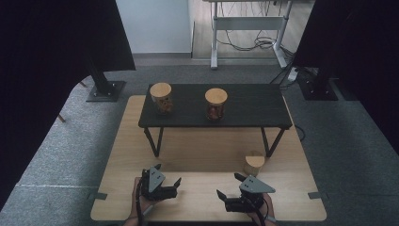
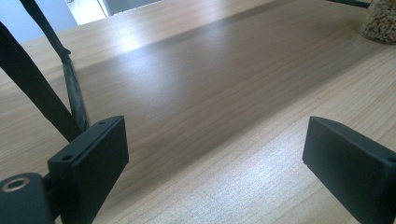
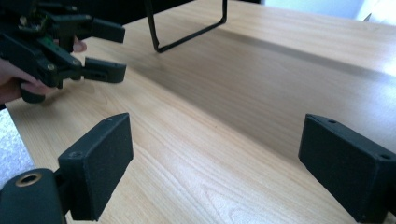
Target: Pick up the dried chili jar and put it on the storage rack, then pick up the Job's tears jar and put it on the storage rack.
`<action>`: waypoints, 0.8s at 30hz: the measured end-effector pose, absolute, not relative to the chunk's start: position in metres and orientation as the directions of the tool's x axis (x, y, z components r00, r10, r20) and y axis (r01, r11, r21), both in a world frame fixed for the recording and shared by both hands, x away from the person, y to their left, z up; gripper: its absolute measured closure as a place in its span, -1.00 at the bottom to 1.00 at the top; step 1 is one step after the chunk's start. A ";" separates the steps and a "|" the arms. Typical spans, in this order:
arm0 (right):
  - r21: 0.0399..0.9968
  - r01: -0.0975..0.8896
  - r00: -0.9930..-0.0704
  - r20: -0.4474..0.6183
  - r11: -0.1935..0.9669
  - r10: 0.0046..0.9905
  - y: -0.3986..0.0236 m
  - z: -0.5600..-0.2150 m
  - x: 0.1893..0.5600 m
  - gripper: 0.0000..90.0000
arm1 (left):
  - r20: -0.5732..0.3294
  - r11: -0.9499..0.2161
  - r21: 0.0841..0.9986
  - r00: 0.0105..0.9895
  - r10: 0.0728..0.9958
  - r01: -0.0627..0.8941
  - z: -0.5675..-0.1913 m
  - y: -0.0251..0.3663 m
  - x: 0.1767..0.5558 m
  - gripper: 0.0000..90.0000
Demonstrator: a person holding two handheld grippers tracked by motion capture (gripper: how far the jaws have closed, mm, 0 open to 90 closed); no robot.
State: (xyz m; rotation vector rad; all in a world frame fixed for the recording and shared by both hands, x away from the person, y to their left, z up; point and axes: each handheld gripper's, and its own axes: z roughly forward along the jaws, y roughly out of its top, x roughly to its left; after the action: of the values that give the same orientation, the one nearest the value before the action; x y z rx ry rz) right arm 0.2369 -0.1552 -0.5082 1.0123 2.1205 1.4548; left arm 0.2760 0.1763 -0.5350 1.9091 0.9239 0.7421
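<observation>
Both grippers spread and empty, I'd swing my right gripper (image 1: 227, 185) toward the jar (image 1: 254, 164) on the counter (image 1: 207, 207) at its one o'clock, level, keeping left gripper (image 1: 167, 175) parked.

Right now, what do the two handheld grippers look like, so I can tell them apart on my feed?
Both are matte black with two flat, rectangular jaws. The left gripper and the right gripper each carry a grey three-cornered plate with small dark holes on top. Close up, the jaw pads show a fine rough texture and small screw holes. A dark cable trails from the left one.
</observation>
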 end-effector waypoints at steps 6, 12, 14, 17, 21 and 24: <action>0.929 0.335 -0.664 0.113 0.159 0.739 -0.160 -0.501 0.235 -0.85 | 0.138 -0.357 0.880 0.552 0.822 0.312 -0.536 0.175 0.276 -0.86; 0.929 0.321 -0.647 0.070 0.187 0.759 -0.162 -0.499 0.234 -0.89 | 0.138 -0.356 0.881 0.552 0.823 0.311 -0.536 0.175 0.276 -0.86; 0.927 0.327 -0.639 0.074 0.183 0.766 -0.164 -0.498 0.235 -0.89 | 0.138 -0.356 0.882 0.552 0.822 0.310 -0.535 0.175 0.276 -0.86; 0.929 0.337 -0.634 0.103 0.154 0.766 -0.168 -0.497 0.237 -0.90 | 0.137 -0.355 0.882 0.551 0.823 0.311 -0.535 0.175 0.276 -0.86; 0.928 0.332 -0.644 0.093 0.168 0.760 -0.174 -0.494 0.238 -0.89 | 0.137 -0.357 0.880 0.550 0.824 0.315 -0.536 0.174 0.276 -0.86; 0.931 0.335 -0.665 0.125 0.145 0.736 -0.185 -0.493 0.240 -0.86 | 0.142 -0.362 0.879 0.555 0.820 0.311 -0.536 0.173 0.275 -0.86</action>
State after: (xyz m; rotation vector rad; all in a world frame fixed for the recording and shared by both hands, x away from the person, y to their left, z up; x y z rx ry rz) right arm 0.2399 -0.1849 -0.4929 1.0287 2.0683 1.5289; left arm 0.2751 0.1725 -0.5363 1.9224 0.9164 0.7400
